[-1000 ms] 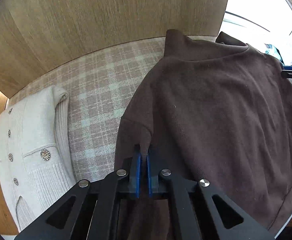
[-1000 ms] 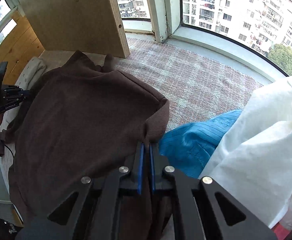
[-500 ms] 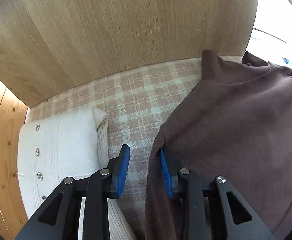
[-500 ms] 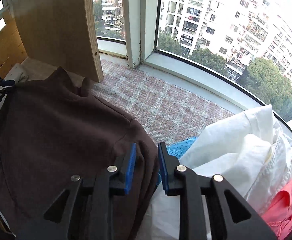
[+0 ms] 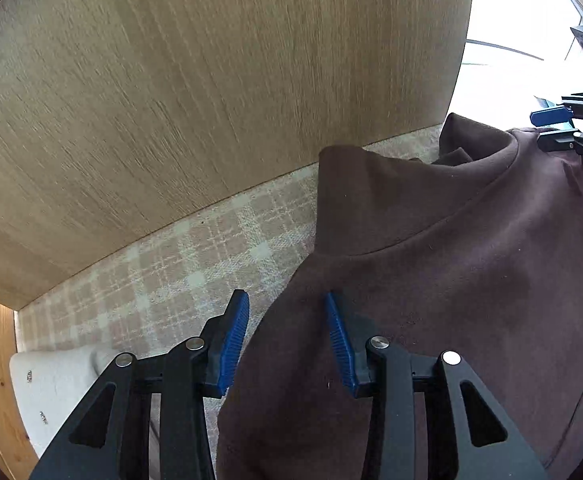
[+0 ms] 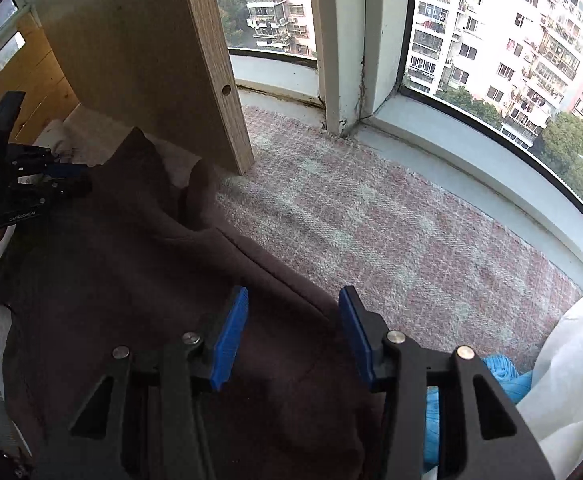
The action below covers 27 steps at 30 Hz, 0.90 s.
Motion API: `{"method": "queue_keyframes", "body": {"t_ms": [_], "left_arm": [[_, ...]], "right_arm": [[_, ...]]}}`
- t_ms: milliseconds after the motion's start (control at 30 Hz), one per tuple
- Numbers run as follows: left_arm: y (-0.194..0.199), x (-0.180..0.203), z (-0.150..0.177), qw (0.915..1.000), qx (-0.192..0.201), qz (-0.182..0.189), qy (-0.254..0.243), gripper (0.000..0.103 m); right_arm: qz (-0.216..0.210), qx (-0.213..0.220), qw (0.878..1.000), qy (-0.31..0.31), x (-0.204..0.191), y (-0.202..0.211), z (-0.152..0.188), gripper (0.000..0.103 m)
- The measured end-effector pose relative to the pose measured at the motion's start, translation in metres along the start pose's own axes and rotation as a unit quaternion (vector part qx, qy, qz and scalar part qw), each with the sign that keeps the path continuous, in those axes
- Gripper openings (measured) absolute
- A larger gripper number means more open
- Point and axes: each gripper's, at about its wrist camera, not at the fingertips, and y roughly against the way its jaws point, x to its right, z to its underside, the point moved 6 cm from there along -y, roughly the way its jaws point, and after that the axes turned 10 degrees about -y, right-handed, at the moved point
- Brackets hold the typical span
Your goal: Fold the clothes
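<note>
Two handheld grippers hover over a brown sweater (image 5: 471, 300) spread flat on a pink and cream plaid cloth (image 5: 195, 268). The left gripper (image 5: 287, 338) sits at the sweater's left shoulder edge; its blue pads are apart and closing, gripping nothing, with the fabric edge between them. The right gripper (image 6: 293, 336) sits over the sweater's right shoulder seam, its pads likewise released and closing, fabric lying between them but not pinched. The collar points toward a far wooden panel (image 5: 211, 100). A white buttoned cardigan (image 5: 51, 392) lies at near left. Blue fabric (image 6: 503, 376) and white cloth (image 6: 571, 380) lie at near right, beside a curved window (image 6: 491, 40).
</note>
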Motion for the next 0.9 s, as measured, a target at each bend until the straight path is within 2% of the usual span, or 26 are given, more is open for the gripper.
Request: {"method": "queue_keyframes", "body": {"t_ms": [33,67,100,167,233,267,300,367,433,500,600,633,733,833,867,900], "left_arm": [[-0.002,0.002,0.002,1.0000,0.001,0.008,0.002,0.013],[-0.003,0.003,0.003,0.9999,0.002,0.011,0.003,0.010],[-0.002,0.003,0.004,0.9999,0.006,0.007,0.005,0.005],[0.008,0.002,0.003,0.9996,0.024,-0.011,0.010,0.003],[0.026,-0.002,0.000,0.9976,0.059,-0.028,0.024,0.003],[0.036,-0.005,-0.003,0.9955,0.080,-0.037,0.033,0.003],[0.038,-0.009,-0.005,0.9944,0.087,-0.044,0.041,0.003],[0.023,-0.015,-0.006,0.9955,0.065,-0.045,0.052,0.005],[0.005,-0.019,-0.001,0.9966,0.028,-0.057,0.052,0.012],[0.017,-0.022,0.006,0.9957,0.031,-0.072,0.050,0.018],[0.072,-0.032,0.023,0.9934,0.060,-0.086,0.048,0.018],[0.094,-0.035,0.034,0.9930,0.068,-0.084,0.049,0.023],[0.151,-0.030,0.086,0.9948,0.074,-0.052,0.046,0.035],[0.190,-0.008,0.153,0.9967,0.060,-0.030,0.046,0.035],[0.201,-0.003,0.176,0.9966,0.057,-0.022,0.056,0.035],[0.212,-0.001,0.200,0.9953,0.056,-0.011,0.079,0.035]], "right_arm": [[0.001,-0.005,1.000,0.001,0.000,-0.002,0.001,0.009],[0.001,-0.004,1.000,-0.002,0.000,-0.002,0.002,0.004],[0.003,0.001,1.000,-0.004,0.000,0.001,0.001,0.004],[0.020,0.042,0.999,0.003,-0.002,0.019,-0.003,0.003],[0.035,0.097,0.994,-0.017,0.003,0.039,-0.014,0.003],[0.050,0.101,0.993,-0.029,0.009,0.037,-0.017,0.002],[0.073,0.076,0.994,-0.030,0.015,0.023,-0.019,0.003],[0.094,0.032,0.995,-0.031,0.025,0.003,-0.016,0.003],[0.106,0.030,0.993,-0.041,0.029,0.011,-0.009,0.003],[0.072,0.059,0.994,-0.049,0.026,0.042,-0.003,0.006],[0.024,0.089,0.994,-0.051,0.018,0.102,0.014,0.015],[-0.002,0.096,0.994,-0.054,0.014,0.123,0.025,0.017],[-0.069,0.114,0.989,-0.061,0.004,0.185,0.060,0.023],[-0.105,0.136,0.982,-0.083,-0.001,0.248,0.109,0.024],[-0.125,0.136,0.977,-0.103,0.000,0.264,0.126,0.028],[-0.150,0.131,0.972,-0.126,0.002,0.276,0.143,0.037]]}}
